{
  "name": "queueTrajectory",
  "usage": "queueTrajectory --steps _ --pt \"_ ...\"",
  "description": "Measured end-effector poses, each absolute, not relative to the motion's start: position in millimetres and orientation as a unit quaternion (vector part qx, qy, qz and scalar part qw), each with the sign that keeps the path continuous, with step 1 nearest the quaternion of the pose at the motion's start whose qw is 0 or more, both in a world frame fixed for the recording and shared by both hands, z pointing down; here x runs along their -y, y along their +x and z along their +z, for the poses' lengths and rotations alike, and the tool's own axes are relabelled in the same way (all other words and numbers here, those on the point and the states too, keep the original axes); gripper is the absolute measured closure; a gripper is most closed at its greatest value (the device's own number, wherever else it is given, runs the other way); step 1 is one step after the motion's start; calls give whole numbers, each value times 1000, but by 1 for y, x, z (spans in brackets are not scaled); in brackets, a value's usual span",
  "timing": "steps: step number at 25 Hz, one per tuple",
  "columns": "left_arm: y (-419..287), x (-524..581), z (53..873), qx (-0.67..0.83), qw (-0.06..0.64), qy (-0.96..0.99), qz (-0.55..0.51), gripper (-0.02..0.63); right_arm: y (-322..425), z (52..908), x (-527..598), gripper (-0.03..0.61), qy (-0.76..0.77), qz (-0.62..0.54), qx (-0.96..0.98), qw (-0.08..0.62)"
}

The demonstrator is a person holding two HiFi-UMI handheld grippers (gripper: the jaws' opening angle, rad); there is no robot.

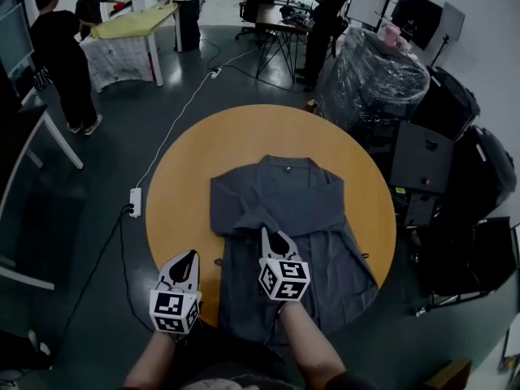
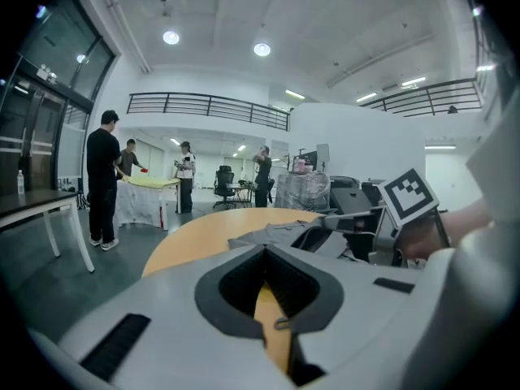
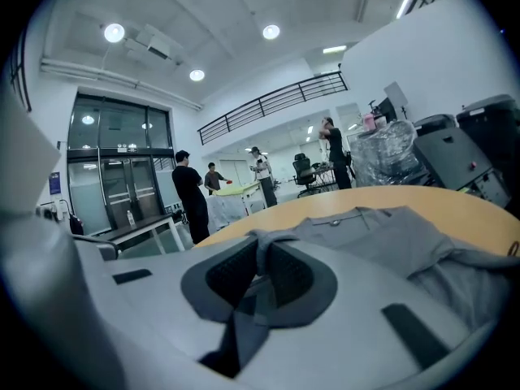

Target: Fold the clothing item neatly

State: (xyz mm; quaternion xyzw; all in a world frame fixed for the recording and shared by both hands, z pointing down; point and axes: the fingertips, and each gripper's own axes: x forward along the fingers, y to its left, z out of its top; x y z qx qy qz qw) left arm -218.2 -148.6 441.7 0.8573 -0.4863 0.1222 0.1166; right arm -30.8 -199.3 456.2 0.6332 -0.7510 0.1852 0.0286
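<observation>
- Two grippers work over a round table (image 1: pixel 183 177), where a grey shirt (image 1: pixel 305 214) lies spread flat across the middle.
- Shirt placement: the collar (image 1: pixel 285 163) points to 12 o'clock, and the hem (image 1: pixel 268 319) reaches the table's edge at 6 o'clock.
- One side of the shirt, at 9 o'clock, is turned in over the front.
- Right gripper (image 1: pixel 266 234), near the table's centre, has its jaws nearly together and pinching a fold of the shirt. The right gripper view shows grey cloth caught between the dark pads and trailing back toward the camera.
- Left gripper (image 1: pixel 190 255) is at the table's rim at 7 o'clock, just beside the shirt but not touching it. Its jaws are pressed together with nothing between them, and only bare tabletop shows through the slit in the left gripper view.
- On the floor at 9 o'clock from the table lies a white power strip (image 1: pixel 135 202), its cable running toward 12 o'clock.
- Off at 2 o'clock stands a bundle (image 1: pixel 375 80) wrapped in clear plastic, with dark cases beside it.
- Farther back, at 11 o'clock, several people (image 1: pixel 58 51) stand round a bench (image 1: pixel 134 23) with a yellow cover.
</observation>
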Motion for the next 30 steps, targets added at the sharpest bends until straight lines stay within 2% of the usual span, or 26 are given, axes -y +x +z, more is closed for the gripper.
queueTrajectory --steps 9,14,20,26,30 --pt "-205 133 455 471 131 861 139 606 15 464 194 557 656 211 725 13" --pt "-195 142 461 453 143 869 138 606 28 462 198 557 669 203 714 33" --pt "-163 158 458 414 112 893 135 606 64 441 215 557 686 194 701 7" --pt "-121 163 461 434 105 883 142 606 122 437 230 557 675 194 712 -19" --pt "-107 162 457 500 132 847 121 606 152 437 232 556 652 199 731 -15"
